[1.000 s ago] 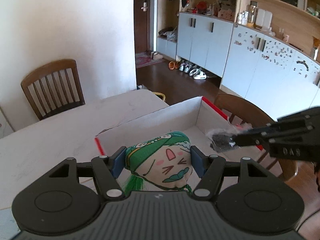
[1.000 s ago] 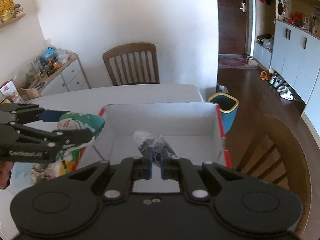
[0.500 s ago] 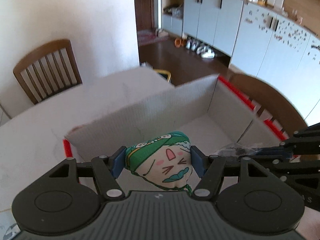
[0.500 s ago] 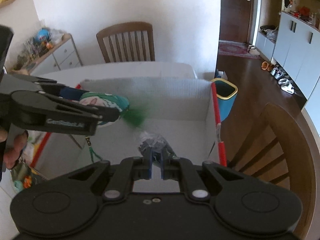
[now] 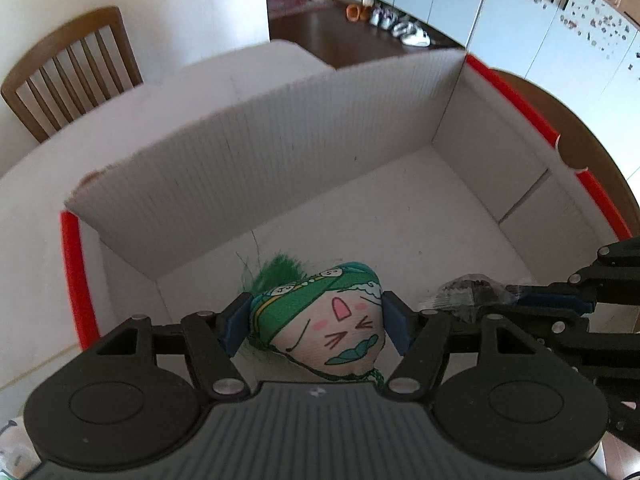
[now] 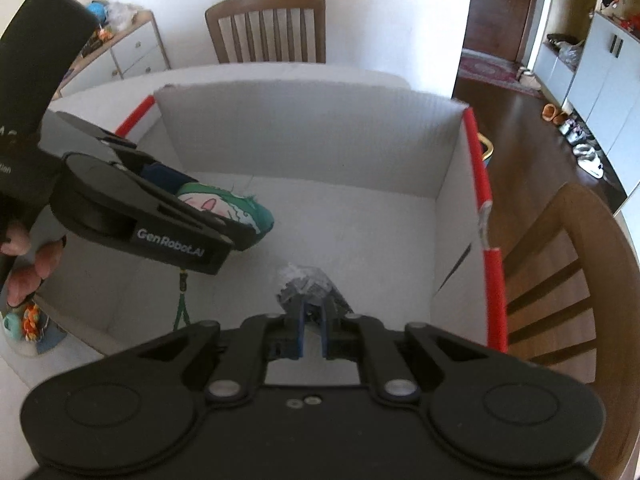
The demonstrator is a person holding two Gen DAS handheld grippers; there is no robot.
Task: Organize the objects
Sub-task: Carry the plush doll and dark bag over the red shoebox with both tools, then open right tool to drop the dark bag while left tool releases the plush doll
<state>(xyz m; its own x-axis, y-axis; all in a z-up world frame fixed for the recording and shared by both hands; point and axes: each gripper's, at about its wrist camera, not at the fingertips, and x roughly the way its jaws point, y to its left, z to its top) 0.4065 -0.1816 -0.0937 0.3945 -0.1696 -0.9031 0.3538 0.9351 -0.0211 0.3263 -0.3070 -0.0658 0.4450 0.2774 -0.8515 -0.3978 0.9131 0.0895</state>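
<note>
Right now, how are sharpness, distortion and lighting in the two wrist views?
Left wrist view: strong fisheye bend along the cardboard box rim, far wall slightly soft; plush toy in the left gripper sharp. Right wrist view: same curvature, bright door-side floor, crinkled packet in the right gripper dark and hard to read.

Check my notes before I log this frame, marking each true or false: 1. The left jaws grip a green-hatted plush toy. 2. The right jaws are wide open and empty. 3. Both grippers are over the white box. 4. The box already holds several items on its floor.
1. True: the left gripper clamps the plush toy between its pads.
2. False: the right gripper is shut on a small clear packet of dark contents.
3. True: both hang over the inside of the red-edged box.
4. False: the visible box floor is bare; only the held things are over it.
</note>
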